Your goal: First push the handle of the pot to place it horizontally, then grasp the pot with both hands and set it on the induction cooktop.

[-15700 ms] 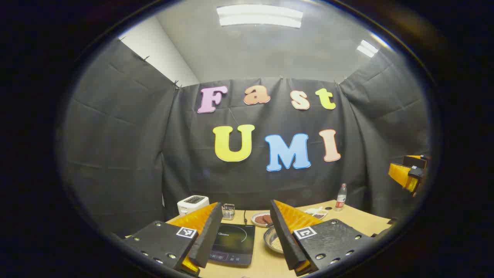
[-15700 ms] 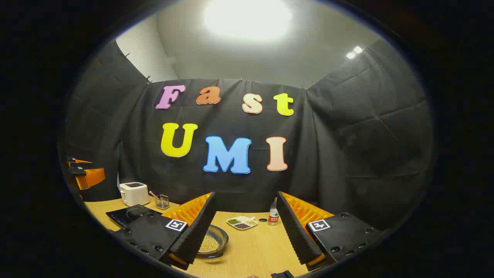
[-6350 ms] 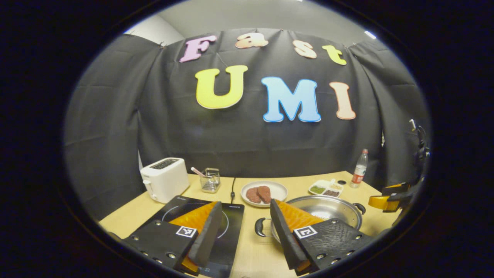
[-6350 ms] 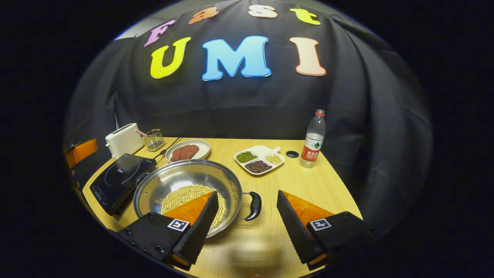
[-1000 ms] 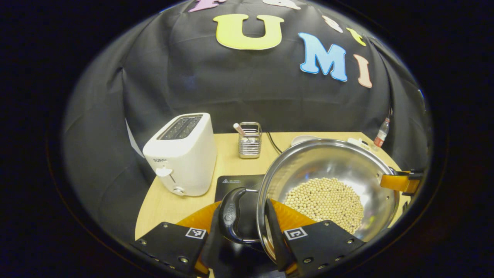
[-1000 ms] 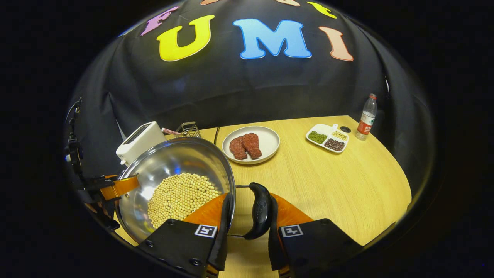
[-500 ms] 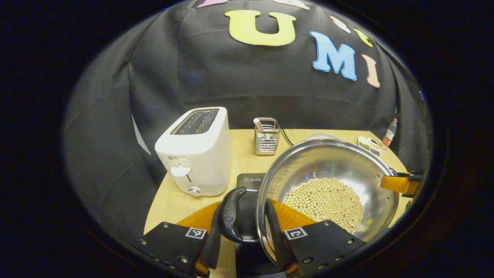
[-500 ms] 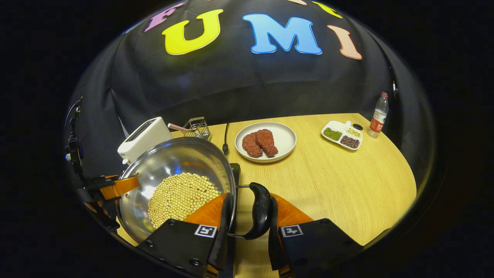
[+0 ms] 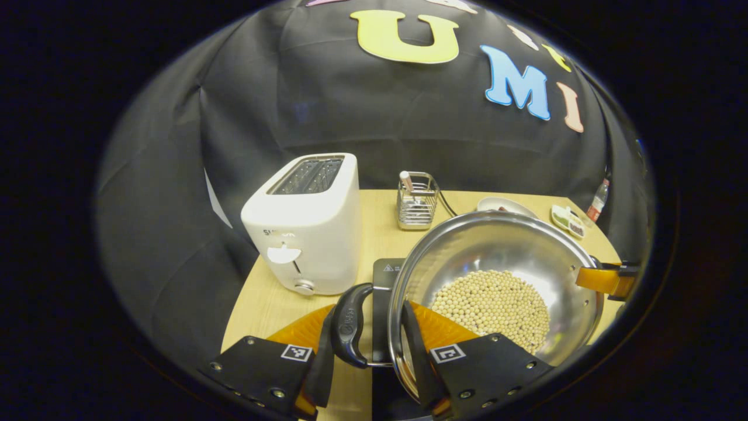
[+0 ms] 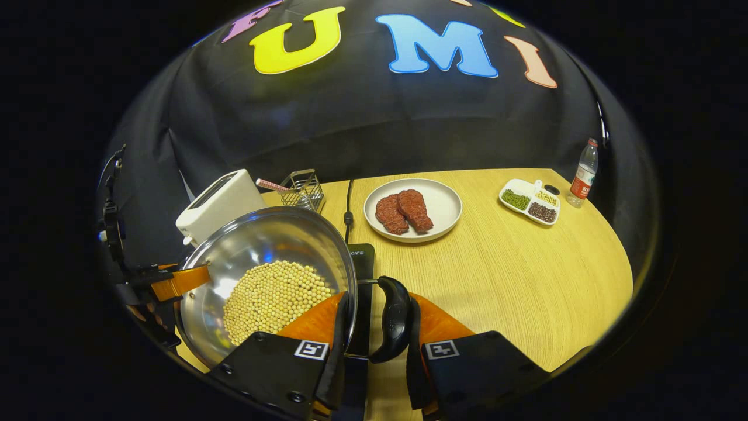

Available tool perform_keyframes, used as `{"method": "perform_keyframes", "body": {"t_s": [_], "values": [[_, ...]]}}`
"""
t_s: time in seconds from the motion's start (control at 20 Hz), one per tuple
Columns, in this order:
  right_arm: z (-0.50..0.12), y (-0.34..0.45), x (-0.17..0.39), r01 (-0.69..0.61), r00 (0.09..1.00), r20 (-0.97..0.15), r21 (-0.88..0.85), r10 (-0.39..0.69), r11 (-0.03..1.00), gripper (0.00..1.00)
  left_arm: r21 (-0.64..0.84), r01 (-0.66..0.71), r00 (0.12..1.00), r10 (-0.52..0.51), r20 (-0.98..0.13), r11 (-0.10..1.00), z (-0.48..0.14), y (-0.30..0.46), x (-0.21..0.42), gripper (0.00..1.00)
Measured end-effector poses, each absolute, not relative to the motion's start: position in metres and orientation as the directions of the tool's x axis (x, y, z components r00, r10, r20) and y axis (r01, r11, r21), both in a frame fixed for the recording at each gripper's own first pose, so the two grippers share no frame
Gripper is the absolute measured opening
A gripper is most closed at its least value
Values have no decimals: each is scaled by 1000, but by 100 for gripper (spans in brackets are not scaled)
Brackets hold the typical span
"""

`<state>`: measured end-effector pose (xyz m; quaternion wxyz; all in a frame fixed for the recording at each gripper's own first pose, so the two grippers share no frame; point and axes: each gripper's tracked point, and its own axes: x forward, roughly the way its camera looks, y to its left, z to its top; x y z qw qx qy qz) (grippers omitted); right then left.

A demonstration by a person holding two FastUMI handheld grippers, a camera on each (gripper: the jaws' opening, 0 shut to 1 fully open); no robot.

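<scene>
A steel pot (image 9: 514, 245) holding pale beans is carried between both grippers. My left gripper (image 9: 367, 358) is shut on the pot's black left handle (image 9: 348, 323), one finger outside the handle and the other inside the rim. My right gripper (image 10: 374, 358) is shut the same way on the right handle (image 10: 392, 318) of the pot (image 10: 257, 242). The black induction cooktop (image 9: 383, 275) lies under the pot and is mostly hidden; a strip of the cooktop (image 10: 362, 266) shows beside the rim. I cannot tell whether the pot touches it. Across the pot I see the right gripper (image 9: 605, 278) and the left gripper (image 10: 175, 282).
A white toaster (image 9: 307, 225) stands close to the left of the cooktop, with a wire utensil holder (image 9: 416, 202) behind it. On the wooden table (image 10: 514, 275) are a plate (image 10: 447, 204) of meat, a divided tray (image 10: 529, 202) of beans and a water bottle (image 10: 582, 172).
Both grippers have carried the pot further left toward the toaster, so more of the cooktop shows under it. The grips on both handles are unchanged.
</scene>
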<state>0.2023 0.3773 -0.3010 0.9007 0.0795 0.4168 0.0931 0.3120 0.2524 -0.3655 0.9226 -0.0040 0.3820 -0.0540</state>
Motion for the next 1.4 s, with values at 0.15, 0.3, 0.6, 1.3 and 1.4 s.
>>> {"method": "perform_keyframes", "body": {"t_s": [0.15, 0.3, 0.6, 1.3, 1.4], "values": [[-306, 380, 202, -102, 629, -741, 219, 234, 970, 43, -48, 93, 695, -100, -712, 994, -368, 253, 312, 58], [-308, 382, 204, -100, 630, -739, 227, 239, 969, 43, -43, 93, 698, -96, -710, 995, -370, 255, 314, 58], [-310, 382, 206, -106, 633, -736, 225, 240, 969, 49, -27, 81, 699, -76, -711, 996, -373, 257, 313, 62], [-249, 347, 205, -213, 777, -583, 114, 239, 970, 98, 80, -56, 842, 90, -532, 995, -317, 261, 317, 77], [-223, 328, 204, -217, 820, -520, 106, 240, 970, 98, 98, -74, 882, 111, -457, 992, -283, 254, 312, 73]]}}
